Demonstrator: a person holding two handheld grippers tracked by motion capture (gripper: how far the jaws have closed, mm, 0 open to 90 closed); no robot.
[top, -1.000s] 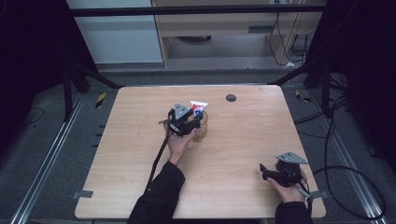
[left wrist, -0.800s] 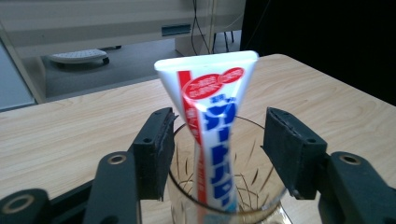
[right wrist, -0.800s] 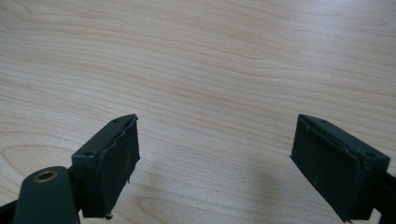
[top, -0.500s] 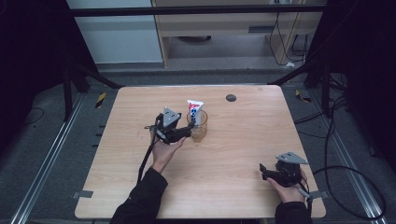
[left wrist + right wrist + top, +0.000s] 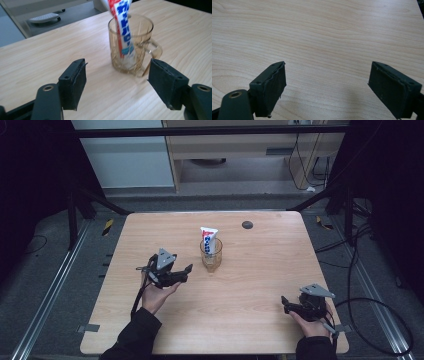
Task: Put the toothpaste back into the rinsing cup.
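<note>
Left tongs (image 5: 189,268) drawn back from glass mug (image 5: 211,254), jaws just opened, empty, toothpaste tube (image 5: 208,240) standing inside, right tongs (image 5: 283,301) spread over tabletop (image 5: 260,270).

Amber ribbed glass mug (image 5: 130,47), glossy plastic tube (image 5: 123,30), matt wood table (image 5: 260,285)

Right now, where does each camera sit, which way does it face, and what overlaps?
High view: above the person's side, facing forward and down on the table; both forearms, left gripper, right gripper.
Left gripper view: on that gripper, facing the glass mug holding a toothpaste tube; jaws open, nothing between.
Right gripper view: faces bare wood; jaws open.
Shared: high and left gripper views both show mug and tube.
</note>
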